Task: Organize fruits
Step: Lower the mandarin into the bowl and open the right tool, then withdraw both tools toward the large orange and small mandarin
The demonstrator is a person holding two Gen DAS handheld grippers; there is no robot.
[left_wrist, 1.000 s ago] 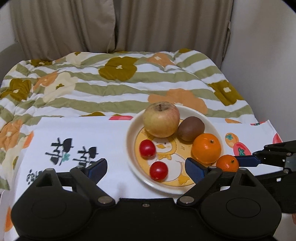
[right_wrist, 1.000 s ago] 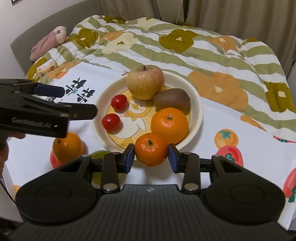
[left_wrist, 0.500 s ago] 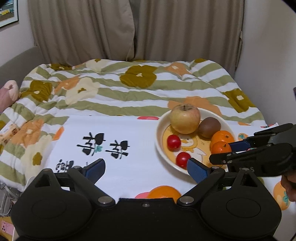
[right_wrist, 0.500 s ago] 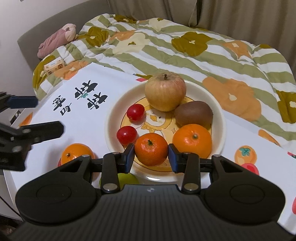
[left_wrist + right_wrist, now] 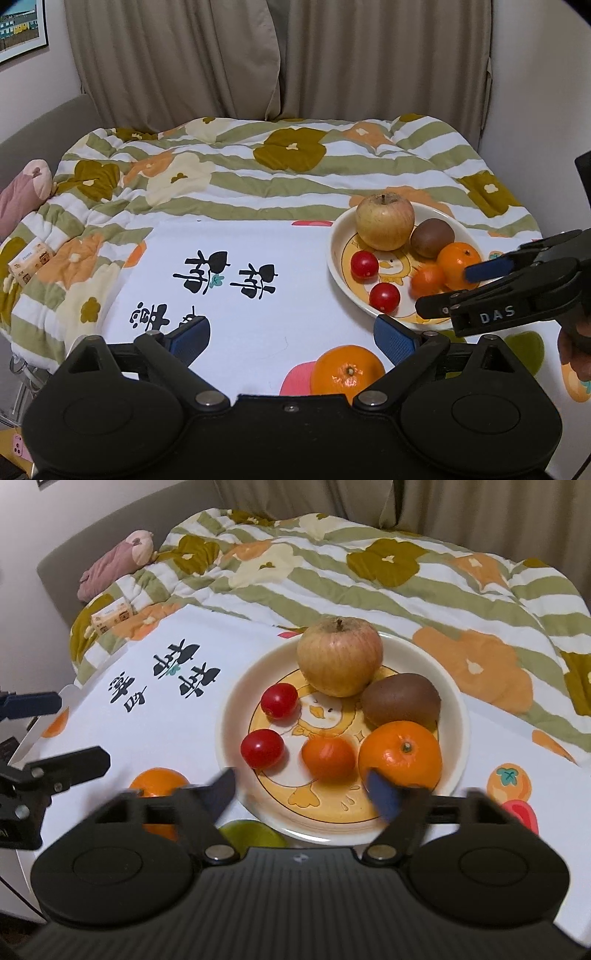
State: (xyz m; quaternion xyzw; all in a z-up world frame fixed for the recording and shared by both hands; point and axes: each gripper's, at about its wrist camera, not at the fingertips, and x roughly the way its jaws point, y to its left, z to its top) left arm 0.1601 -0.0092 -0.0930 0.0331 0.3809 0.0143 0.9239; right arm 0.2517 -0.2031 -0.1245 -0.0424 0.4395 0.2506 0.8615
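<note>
A cream plate (image 5: 452, 705) with a duck picture holds an apple (image 5: 339, 660), a kiwi (image 5: 400, 700), two cherry tomatoes (image 5: 279, 700), a large orange (image 5: 400, 755) and a small mandarin (image 5: 328, 757). My right gripper (image 5: 304, 788) is open just above the plate's near rim, with the mandarin lying free ahead of it. In the left wrist view the plate (image 5: 334, 254) is at the right and the right gripper (image 5: 454, 291) reaches over it. My left gripper (image 5: 291, 338) is open and empty, above another orange (image 5: 347, 371) on the white cloth.
A green fruit (image 5: 251, 832) lies by the plate's near rim, next to the loose orange (image 5: 157, 781). A striped flowered quilt (image 5: 258, 173) covers the bed behind. A tissue pack (image 5: 31, 260) and a pink plush (image 5: 22, 195) lie at the left.
My right gripper carried the small mandarin over the plate, opened and let it go there. My left gripper pulled back and to the left, away from the plate.
</note>
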